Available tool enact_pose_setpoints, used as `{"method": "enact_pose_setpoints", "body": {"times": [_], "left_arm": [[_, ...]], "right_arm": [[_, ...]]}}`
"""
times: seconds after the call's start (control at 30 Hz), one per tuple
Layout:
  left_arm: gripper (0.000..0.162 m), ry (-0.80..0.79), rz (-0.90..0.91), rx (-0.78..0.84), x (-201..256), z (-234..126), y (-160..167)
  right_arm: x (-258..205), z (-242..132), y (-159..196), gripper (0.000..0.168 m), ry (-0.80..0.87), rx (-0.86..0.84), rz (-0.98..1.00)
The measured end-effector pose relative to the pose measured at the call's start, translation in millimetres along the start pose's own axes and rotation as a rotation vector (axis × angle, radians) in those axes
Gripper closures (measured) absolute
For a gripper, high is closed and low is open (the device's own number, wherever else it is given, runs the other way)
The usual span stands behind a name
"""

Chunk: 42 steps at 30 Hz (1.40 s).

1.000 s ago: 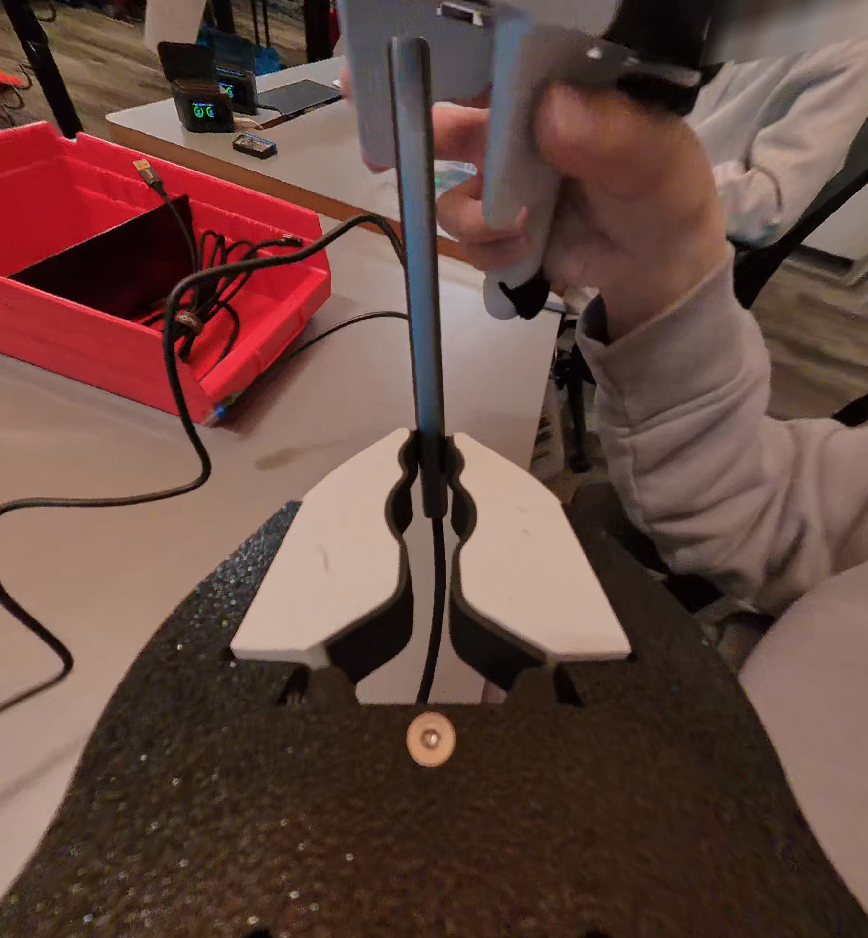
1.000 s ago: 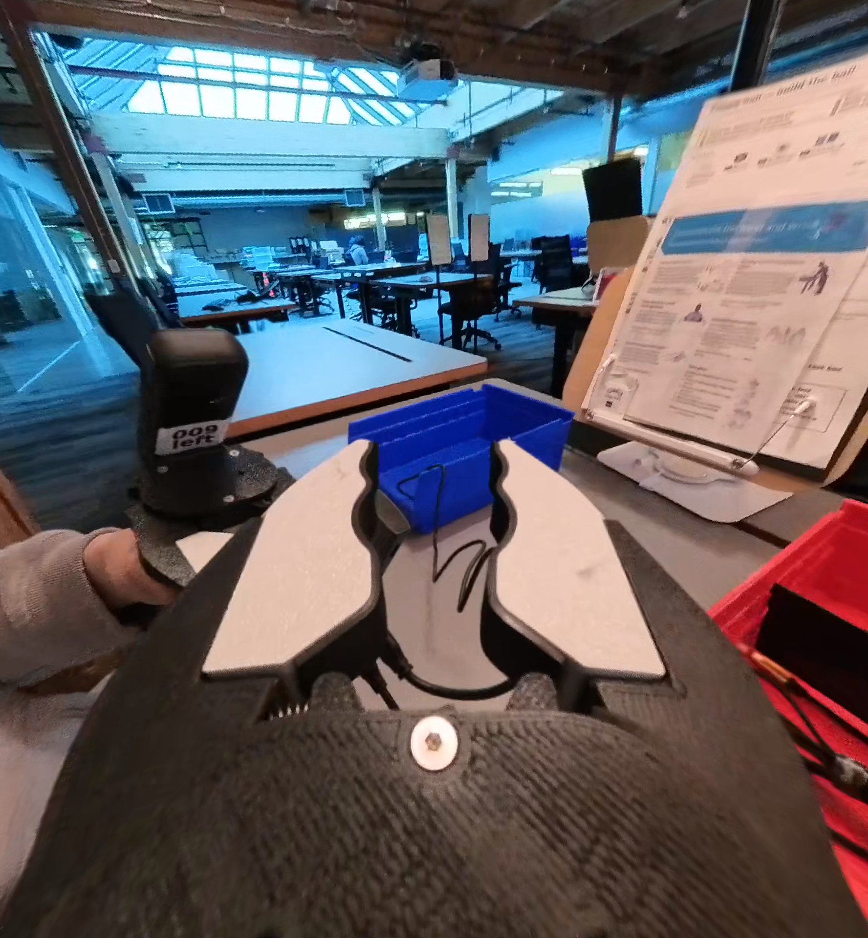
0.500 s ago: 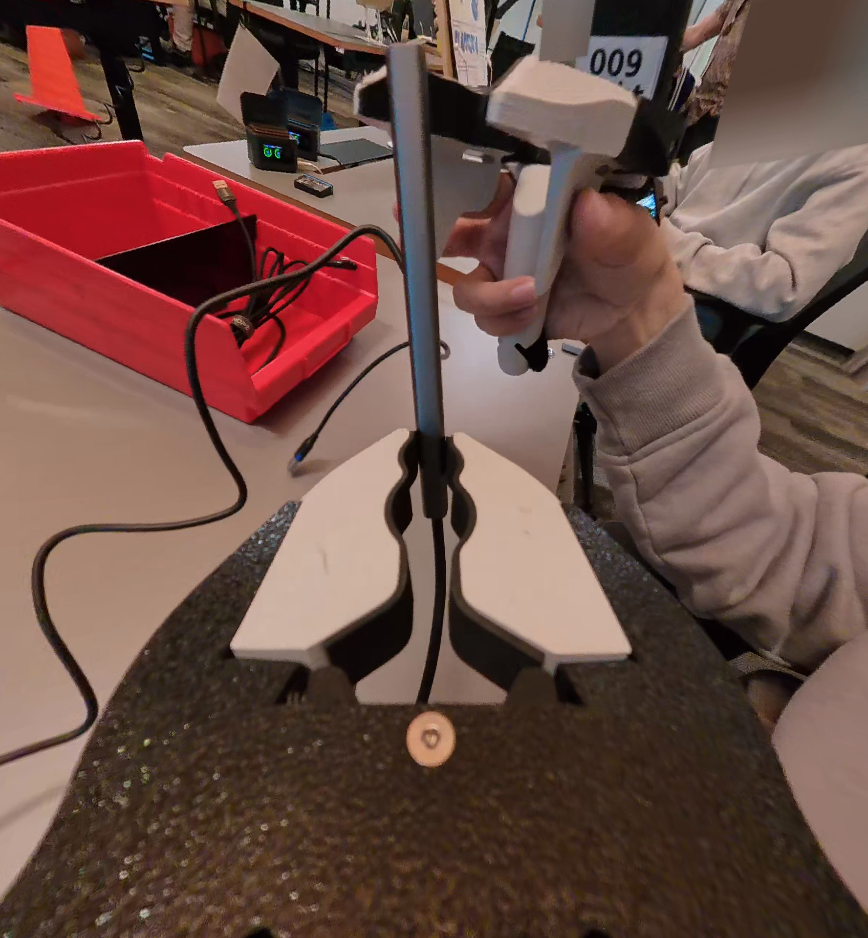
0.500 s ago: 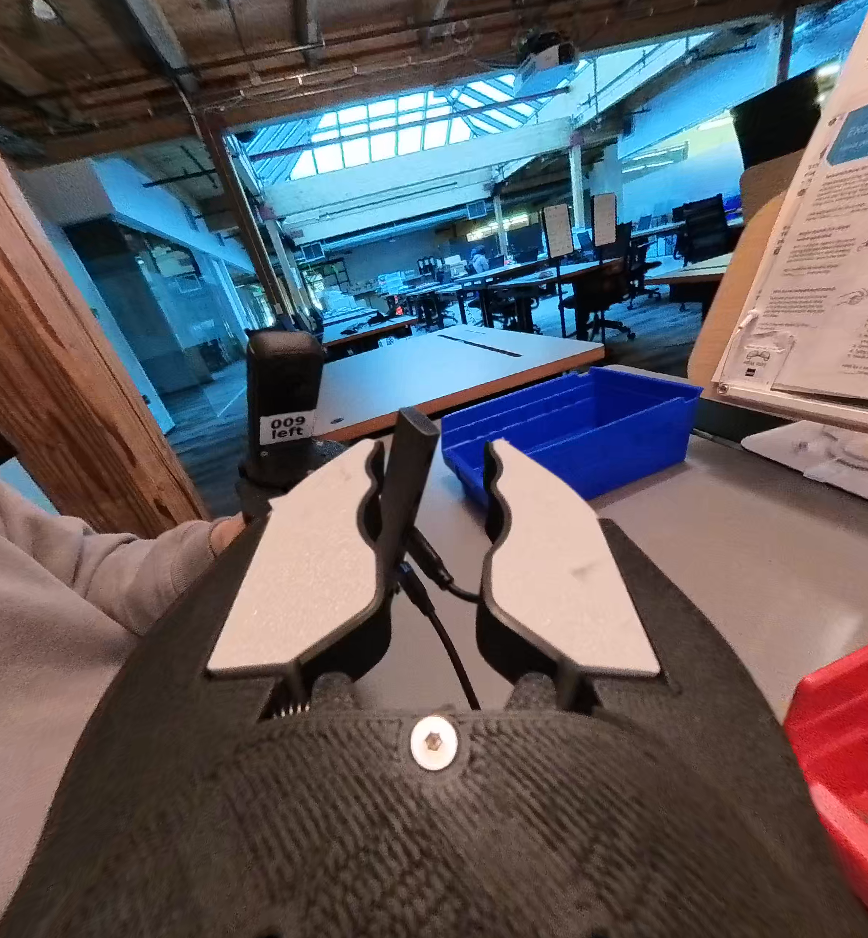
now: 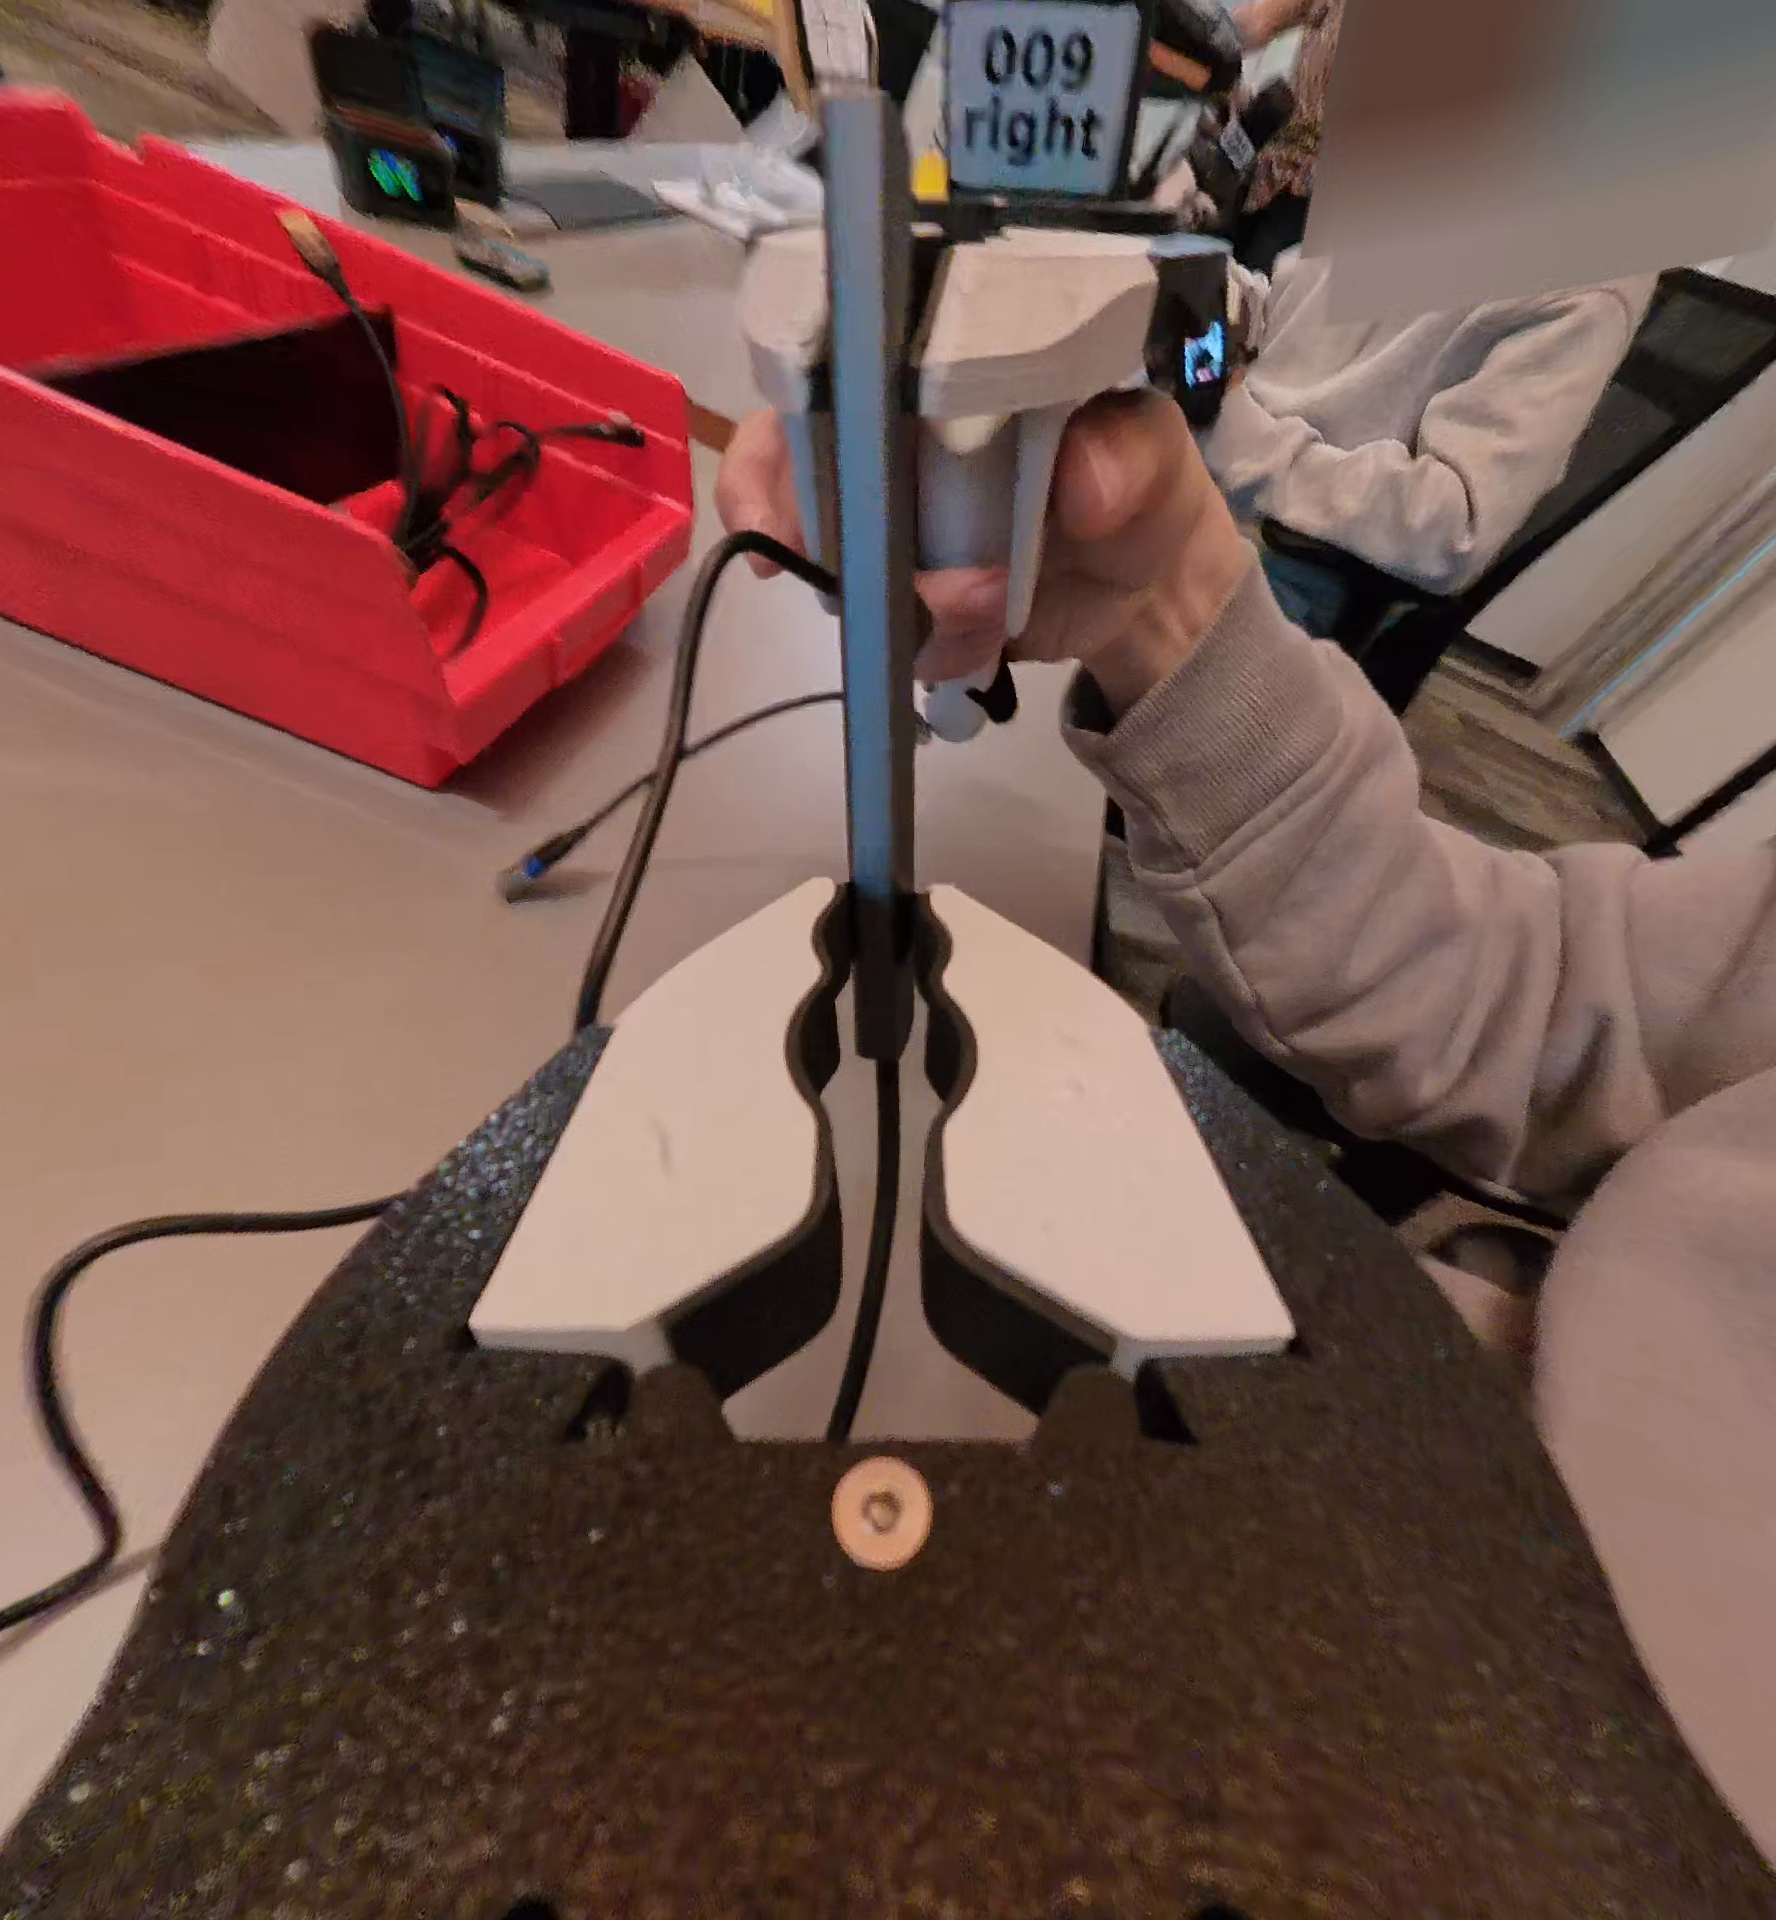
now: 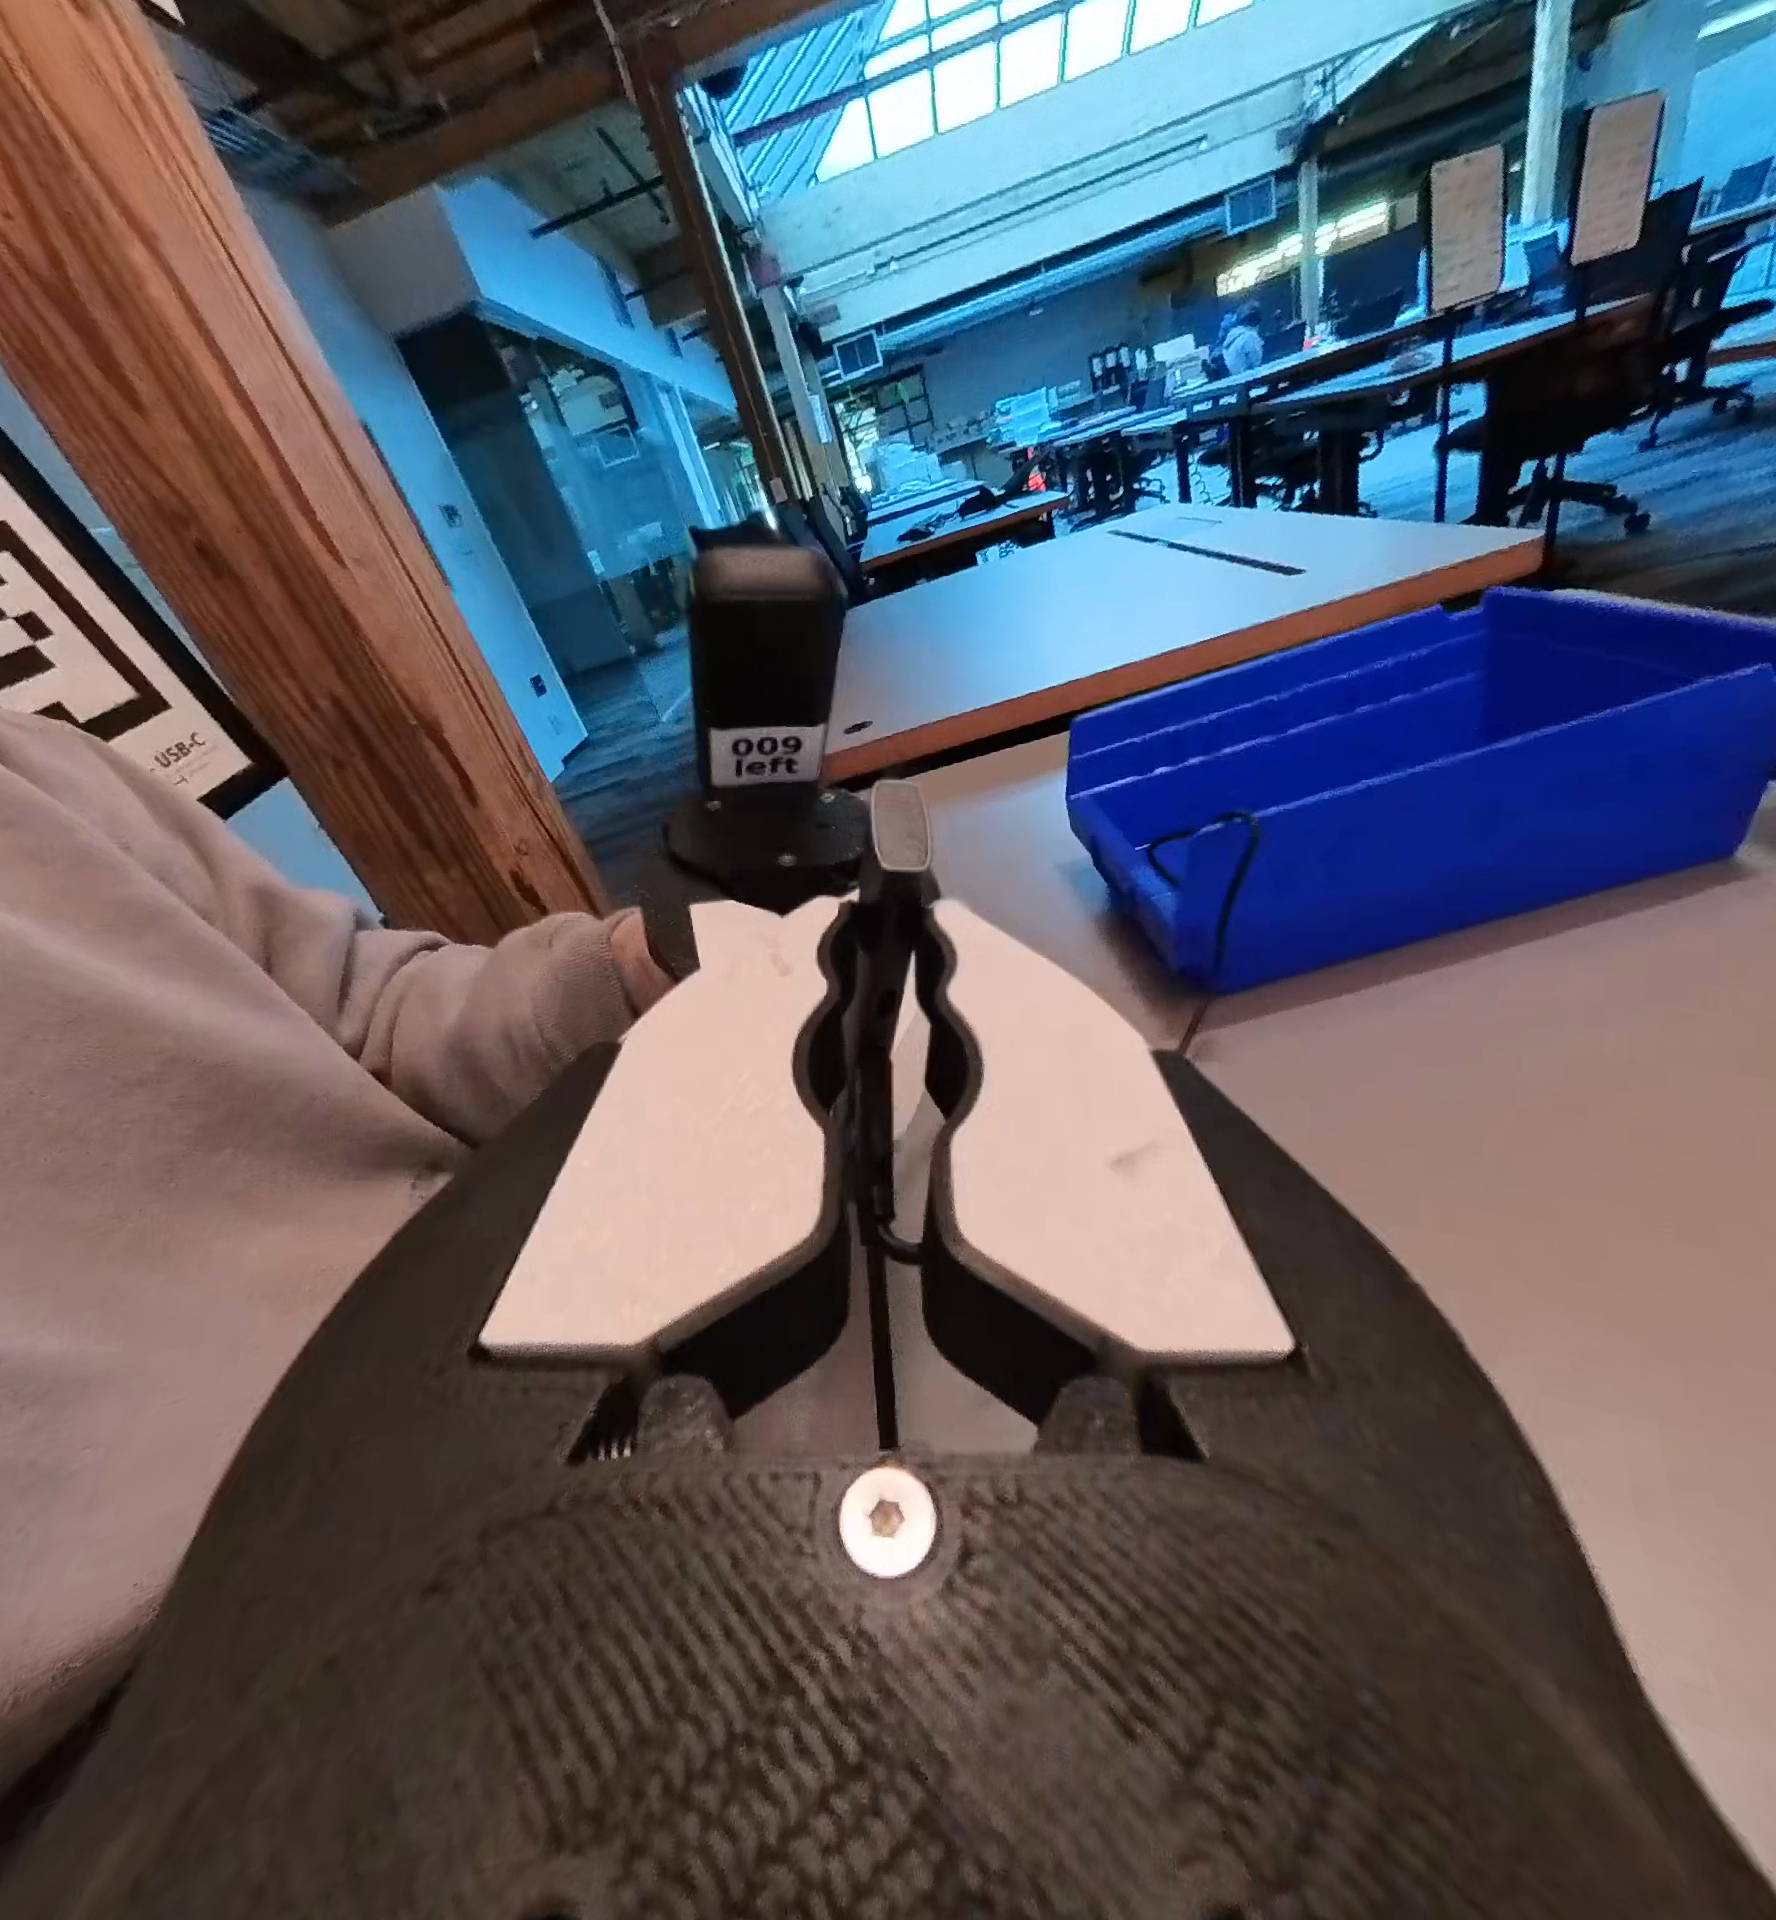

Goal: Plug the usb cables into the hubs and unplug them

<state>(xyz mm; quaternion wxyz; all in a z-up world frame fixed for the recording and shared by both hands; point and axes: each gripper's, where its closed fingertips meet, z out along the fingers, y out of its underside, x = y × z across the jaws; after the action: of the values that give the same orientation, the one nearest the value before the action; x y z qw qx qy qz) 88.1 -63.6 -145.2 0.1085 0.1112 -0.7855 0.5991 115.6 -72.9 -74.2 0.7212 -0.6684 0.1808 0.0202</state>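
Gripper (image 5: 879, 914) on our left is clamped on one end of the slim grey hub (image 5: 868, 520), which juts straight out, presumably so its ports face our other hand. Our right gripper (image 6: 884, 914) is squeezed on a black cable plug (image 6: 889, 935); its metal tip (image 6: 899, 836) pokes past the pale, wavy-edged fingers (image 6: 1050, 1143). More glossy black cables (image 5: 448, 457) lie tangled in the red plastic bin (image 5: 240, 582) on the smooth tabletop (image 5: 240, 935).

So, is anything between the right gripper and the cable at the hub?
Nothing visible. The right gripper is closed on the black cable right at the hub, which the left gripper holds by its other end.
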Motion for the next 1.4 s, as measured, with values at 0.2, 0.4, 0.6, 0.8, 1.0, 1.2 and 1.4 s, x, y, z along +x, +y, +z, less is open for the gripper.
{"method": "enact_pose_setpoints", "body": {"times": [0.2, 0.4, 0.6, 0.8, 1.0, 1.2, 1.4], "left_arm": [[0.104, -0.580, 0.265, 0.179, -82, -99, -47], [0.103, -0.926, 0.283, -0.337, -183, -200, 19], [0.124, -0.936, 0.227, -0.360, -216, -185, 49], [0.154, -1.068, 0.195, -0.166, -215, -200, 12], [0.159, -0.809, 0.389, 0.323, -101, -169, -118], [0.155, -0.528, 0.253, -0.061, -103, -85, -50], [0.106, -0.871, 0.444, -0.346, -157, -104, 3]], "right_arm": [[-1, -23, -19, 0.159, 0.120, 0.045, -0.179], [5, -37, -25, 0.159, 0.159, 0.081, -0.171], [4, -26, -19, 0.158, 0.153, 0.042, -0.180], [15, -41, -19, 0.159, 0.287, 0.007, -0.212], [10, -51, -42, 0.159, 0.235, 0.185, -0.131], [25, -61, -51, 0.159, 0.213, 0.348, 0.115], [57, -69, -38, 0.159, 0.275, 0.410, 0.267]]}}
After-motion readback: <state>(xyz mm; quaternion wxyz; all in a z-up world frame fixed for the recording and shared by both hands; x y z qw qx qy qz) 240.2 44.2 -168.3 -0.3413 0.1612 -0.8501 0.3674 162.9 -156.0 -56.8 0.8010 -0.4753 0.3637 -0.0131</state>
